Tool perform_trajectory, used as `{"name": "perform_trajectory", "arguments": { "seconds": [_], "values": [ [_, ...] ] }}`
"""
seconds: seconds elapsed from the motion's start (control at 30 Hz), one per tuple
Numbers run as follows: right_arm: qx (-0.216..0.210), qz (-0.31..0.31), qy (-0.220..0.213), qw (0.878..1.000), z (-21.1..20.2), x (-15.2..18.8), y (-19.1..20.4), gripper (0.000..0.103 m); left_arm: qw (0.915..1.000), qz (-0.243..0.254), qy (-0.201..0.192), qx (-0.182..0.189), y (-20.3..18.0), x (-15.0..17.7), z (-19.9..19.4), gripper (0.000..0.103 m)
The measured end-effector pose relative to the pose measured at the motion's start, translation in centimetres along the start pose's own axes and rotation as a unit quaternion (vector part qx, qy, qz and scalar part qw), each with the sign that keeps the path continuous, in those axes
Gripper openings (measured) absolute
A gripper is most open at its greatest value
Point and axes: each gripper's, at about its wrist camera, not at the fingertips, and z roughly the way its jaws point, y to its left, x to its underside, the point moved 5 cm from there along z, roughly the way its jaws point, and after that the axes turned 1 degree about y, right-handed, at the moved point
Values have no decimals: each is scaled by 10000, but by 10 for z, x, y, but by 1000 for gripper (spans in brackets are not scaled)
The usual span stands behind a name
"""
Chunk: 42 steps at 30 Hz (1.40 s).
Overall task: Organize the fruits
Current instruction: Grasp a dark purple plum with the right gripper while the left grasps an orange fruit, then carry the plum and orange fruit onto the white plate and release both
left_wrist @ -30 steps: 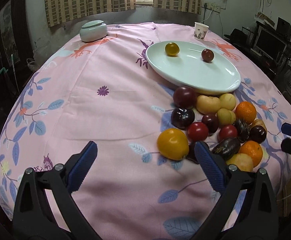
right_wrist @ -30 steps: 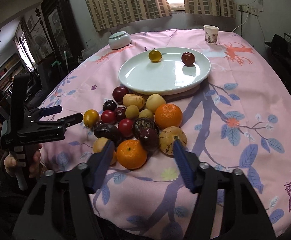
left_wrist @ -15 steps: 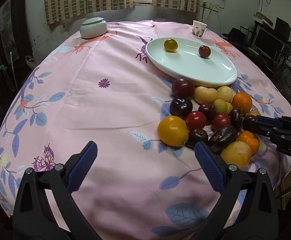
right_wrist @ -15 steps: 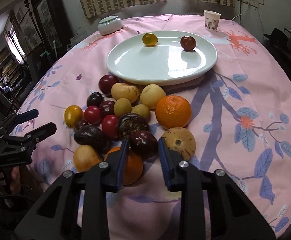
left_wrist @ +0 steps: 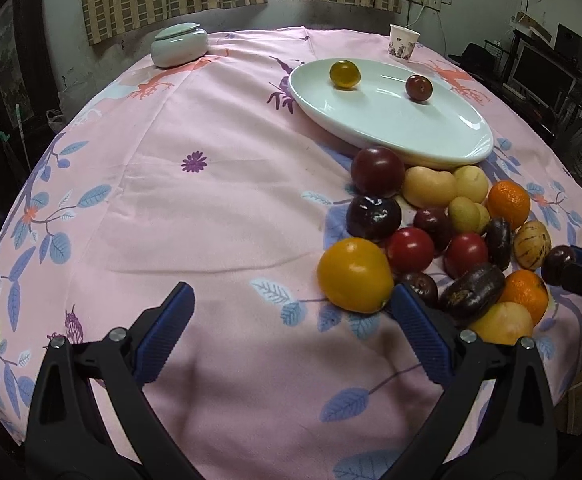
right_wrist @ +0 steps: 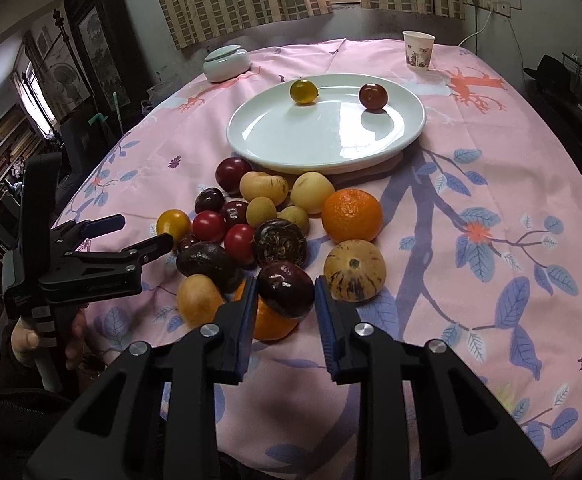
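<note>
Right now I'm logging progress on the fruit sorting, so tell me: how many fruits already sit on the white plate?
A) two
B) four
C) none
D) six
A: the white plate holds only a yellow fruit and a dark red fruit; the rest of the fruit lies in a pile on the tablecloth in front of the plate.

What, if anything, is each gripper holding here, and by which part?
The right gripper grips a dark purple fruit across its sides. The left gripper is open and holds nothing.
</note>
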Motion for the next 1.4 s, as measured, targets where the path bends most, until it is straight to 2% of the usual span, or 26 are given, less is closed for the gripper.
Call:
{"name": "perform_trajectory", "arguments": {
  "seconds": [0.13,0.23,0.3,0.37,0.43,0.5,0.6,0.7,0.77,0.93,1.2,1.4],
  "values": [
    [-118,42,18,9999,1,0,1,29,9999,-62,90,125,-1,-5,5,101],
    [-218,103,25,9997,3,-1,2,29,9977,-402,202,509,-3,-16,18,101],
    [-268,130,18,9996,2,-1,3,29,9943,-622,388,770,-4,-18,25,97],
    [-299,154,-10,9994,-3,0,4,29,9931,-583,380,941,-7,-16,21,81],
    [-275,177,-66,9994,-7,-1,2,29,9941,-564,321,865,-5,-10,13,53],
    [-287,210,-95,9993,-10,-1,1,29,9934,-552,441,899,-2,-1,11,40],
    [-346,180,-95,9992,-9,-3,3,29,9929,-568,456,940,-1,6,11,43],
    [-418,170,-58,9990,-7,-3,5,29,9965,-343,388,652,-9,4,13,43],
    [-445,195,-51,9988,-7,-3,5,29,9985,-138,331,401,-17,4,14,38],
    [-363,215,-120,9990,-11,-3,0,29,9991,-76,257,314,-20,1,4,38],
    [-409,125,-217,9989,-10,-13,1,29,9990,-64,-62,438,-20,-18,-26,38],
    [-417,121,-252,9987,-7,-19,-3,29,9984,12,-178,541,-25,-37,-32,38]
  ]
}}
